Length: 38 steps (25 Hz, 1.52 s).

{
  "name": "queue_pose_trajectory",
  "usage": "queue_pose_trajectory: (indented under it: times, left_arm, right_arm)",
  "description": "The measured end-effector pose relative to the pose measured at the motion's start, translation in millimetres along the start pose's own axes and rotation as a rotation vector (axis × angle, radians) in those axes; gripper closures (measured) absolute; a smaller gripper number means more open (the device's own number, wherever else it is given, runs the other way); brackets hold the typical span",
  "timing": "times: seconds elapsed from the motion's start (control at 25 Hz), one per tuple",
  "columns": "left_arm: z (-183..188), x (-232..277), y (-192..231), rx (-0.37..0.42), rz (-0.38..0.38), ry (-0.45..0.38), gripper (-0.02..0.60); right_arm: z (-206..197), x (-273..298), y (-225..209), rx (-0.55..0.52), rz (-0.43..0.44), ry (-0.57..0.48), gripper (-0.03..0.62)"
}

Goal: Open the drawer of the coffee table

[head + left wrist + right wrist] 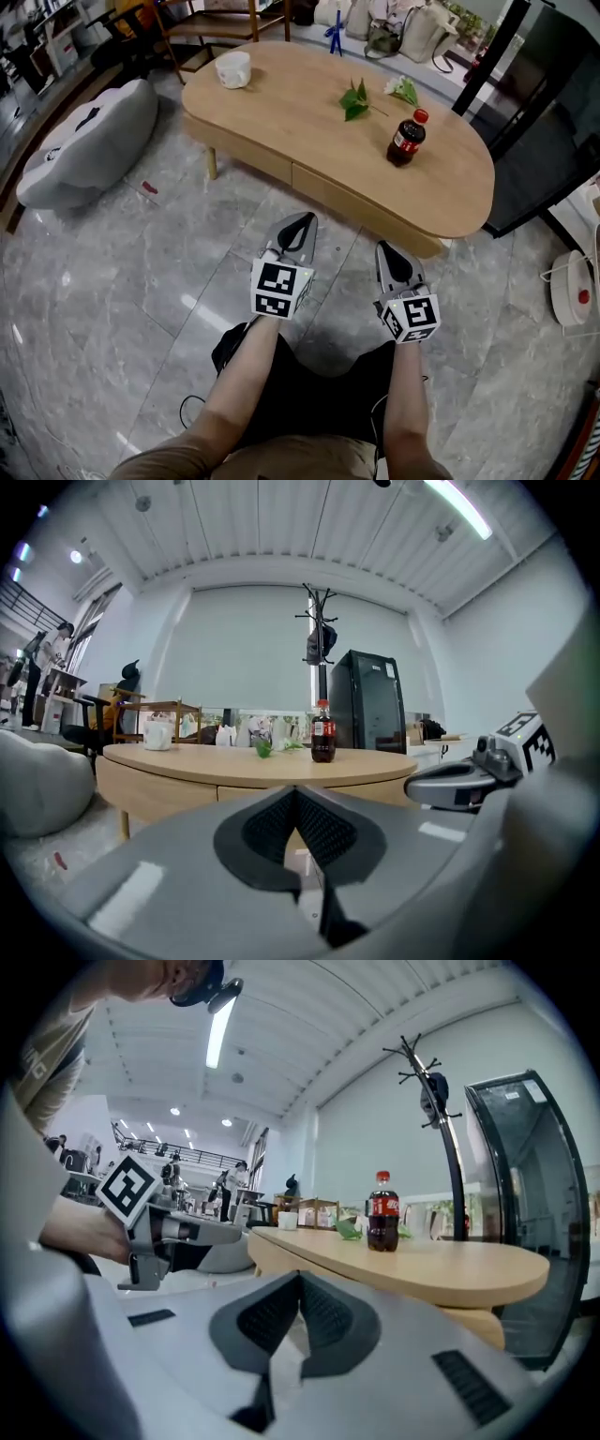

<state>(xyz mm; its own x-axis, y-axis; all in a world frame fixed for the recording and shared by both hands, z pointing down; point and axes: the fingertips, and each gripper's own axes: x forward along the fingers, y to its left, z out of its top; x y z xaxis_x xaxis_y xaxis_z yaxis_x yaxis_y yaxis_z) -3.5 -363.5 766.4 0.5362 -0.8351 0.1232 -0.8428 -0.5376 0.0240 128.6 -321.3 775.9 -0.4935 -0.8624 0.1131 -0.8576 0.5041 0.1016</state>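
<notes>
The oval wooden coffee table (281,103) stands ahead of me, and a seam marks the drawer front (352,199) in its near side. My left gripper (302,223) and right gripper (391,251) hover side by side over the floor, a short way from that side and touching nothing. Both are shut and hold nothing. In the left gripper view the shut left gripper (296,797) points at the drawer front (253,793), with the right gripper (457,780) beside it. In the right gripper view the right gripper (300,1283) faces the table's edge (450,1269).
On the table stand a cola bottle (407,139), a white cup (233,68), green leaves (355,99) and a white flower (403,89). A grey beanbag (89,141) lies on the floor at the left. A black cabinet (544,122) stands at the right, with a white appliance (574,286) near it.
</notes>
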Motion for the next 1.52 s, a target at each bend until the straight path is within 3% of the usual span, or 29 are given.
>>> queue_pose_trajectory:
  times: [0.2, 0.6, 0.84, 1.04, 1.2, 1.36, 1.52]
  left_arm:
    - [-8, 4, -7, 0.034, -0.016, 0.039, 0.588]
    - [-17, 17, -5, 0.104, -0.027, 0.068, 0.588]
    - [-17, 20, -9, 0.097, -0.053, 0.059, 0.588]
    - [-15, 18, -13, 0.192, -0.061, 0.055, 0.588]
    - [-18, 17, -13, 0.188, -0.068, 0.060, 0.588]
    - [-14, 19, -8, 0.154, -0.064, 0.046, 0.588]
    - [-20, 19, 0, 0.175, -0.052, 0.084, 0.588]
  right_arm:
    - [1, -4, -22, 0.045, -0.079, 0.012, 0.595]
    - [-26, -2, -25, 0.079, -0.083, 0.028, 0.595]
    - [-66, 10, -27, 0.180, -0.102, 0.038, 0.595]
    - [-95, 31, -25, 0.100, -0.143, 0.100, 0.595]
    - [-116, 44, -24, 0.166, -0.106, 0.085, 0.595]
    - [-133, 57, -25, 0.163, -0.073, 0.082, 0.595]
    - [-145, 66, -27, 0.167, -0.073, 0.087, 0.595]
